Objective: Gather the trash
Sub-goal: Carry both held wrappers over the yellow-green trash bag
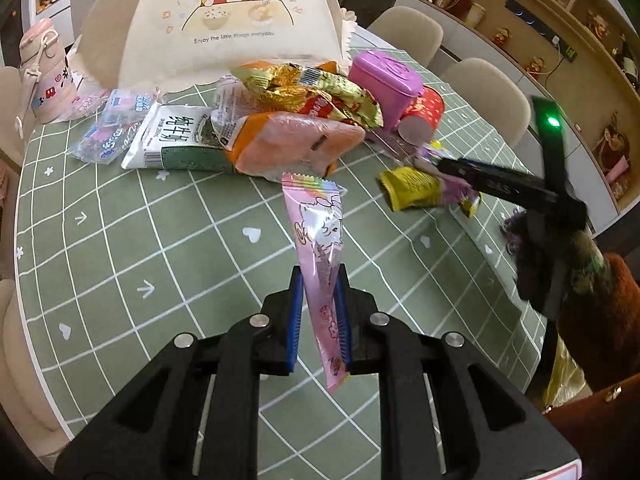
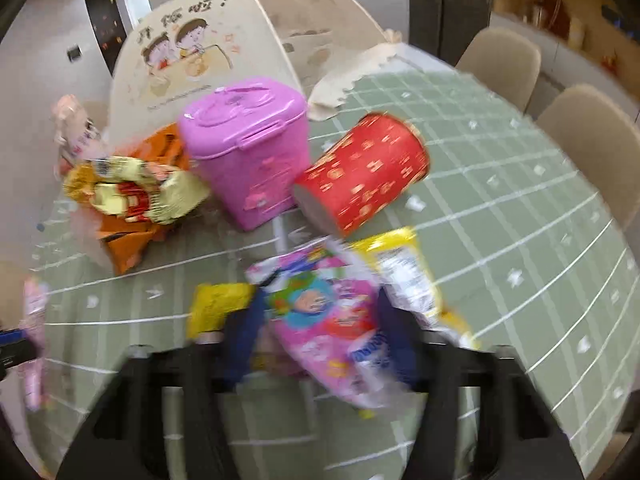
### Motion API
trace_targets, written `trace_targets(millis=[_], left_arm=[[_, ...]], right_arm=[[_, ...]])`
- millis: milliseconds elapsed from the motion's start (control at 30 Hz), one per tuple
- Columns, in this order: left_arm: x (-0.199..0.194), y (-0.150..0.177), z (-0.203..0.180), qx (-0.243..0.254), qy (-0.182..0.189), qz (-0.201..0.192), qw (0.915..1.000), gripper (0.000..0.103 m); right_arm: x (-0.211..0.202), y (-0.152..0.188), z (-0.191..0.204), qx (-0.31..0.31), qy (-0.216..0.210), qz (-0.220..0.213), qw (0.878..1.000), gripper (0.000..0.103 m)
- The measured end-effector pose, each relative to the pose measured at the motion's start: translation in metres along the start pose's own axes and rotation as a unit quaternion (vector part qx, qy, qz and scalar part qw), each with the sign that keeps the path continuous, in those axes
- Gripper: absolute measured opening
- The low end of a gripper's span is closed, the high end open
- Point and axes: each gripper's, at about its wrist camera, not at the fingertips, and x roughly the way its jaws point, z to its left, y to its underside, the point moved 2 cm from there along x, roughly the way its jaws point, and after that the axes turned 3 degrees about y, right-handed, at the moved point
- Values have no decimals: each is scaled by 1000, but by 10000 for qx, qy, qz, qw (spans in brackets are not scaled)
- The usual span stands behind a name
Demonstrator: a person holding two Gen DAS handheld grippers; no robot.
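A round table (image 1: 120,240) under a green cloth gridded in white, with small hearts and arrows, carries the litter: a gold crinkled wrapper (image 1: 320,92) on an orange bread bag (image 1: 288,144), a white milk pouch (image 1: 168,136), a pink lidded bin (image 2: 244,148) and, just beside it, a red paper cup (image 2: 364,172) on its side, with beige chairs (image 1: 484,96) around the table and wooden shelving (image 1: 560,20) along the wall. The left gripper (image 1: 319,312) pinches a long pink candy wrapper (image 1: 320,240) between its blue pads, lifted off the cloth. The right gripper (image 2: 320,332), blurred, has its fingers around a pink cartoon packet (image 2: 328,316) lying over yellow wrappers (image 2: 404,276); whether it has closed I cannot tell.
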Motion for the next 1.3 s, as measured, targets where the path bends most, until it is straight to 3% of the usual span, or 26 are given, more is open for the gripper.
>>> trace_targets(millis=[67, 167, 367, 600, 633, 667, 700, 767, 1000, 1133, 1200, 1300], left_arm=[[4, -5, -1, -3, 19, 0, 10000, 14], [8, -12, -11, 112, 121, -20, 9999, 14], [8, -18, -42, 486, 360, -133, 9981, 14], [8, -5, -65, 780, 563, -34, 9954, 18], [8, -3, -67, 862, 546, -9, 9948, 18], [8, -1, -68, 945, 522, 17, 9942, 19], [8, 0, -69, 998, 503, 27, 9937, 20], [7, 2, -67, 1048, 458, 55, 9934, 22], [15, 11, -41, 894, 412, 223, 9949, 24], [23, 11, -25, 744, 453, 290, 9958, 24], [27, 10, -19, 658, 493, 320, 9961, 24], [31, 8, -13, 600, 577, 320, 9960, 24]], right_arm=[[-18, 8, 1, 123, -21, -71, 9999, 10], [-52, 18, 2, 232, 4, -274, 9994, 6], [-111, 38, -10, 648, 54, -601, 9961, 5], [-105, 72, -28, 809, -79, -387, 9959, 7], [-98, 74, -33, 882, -49, -369, 9954, 8], [-93, 74, -35, 932, -8, -383, 9949, 16], [-87, 74, -37, 964, 23, -410, 9945, 34], [-75, 70, -39, 1002, 144, -486, 9937, 57], [-32, 59, -38, 1017, 616, -330, 9924, 57], [-23, 59, -32, 1073, 605, -184, 9922, 58], [-11, 62, -30, 1192, 486, 160, 9916, 57], [-7, 63, -26, 1127, 696, 201, 9910, 59]])
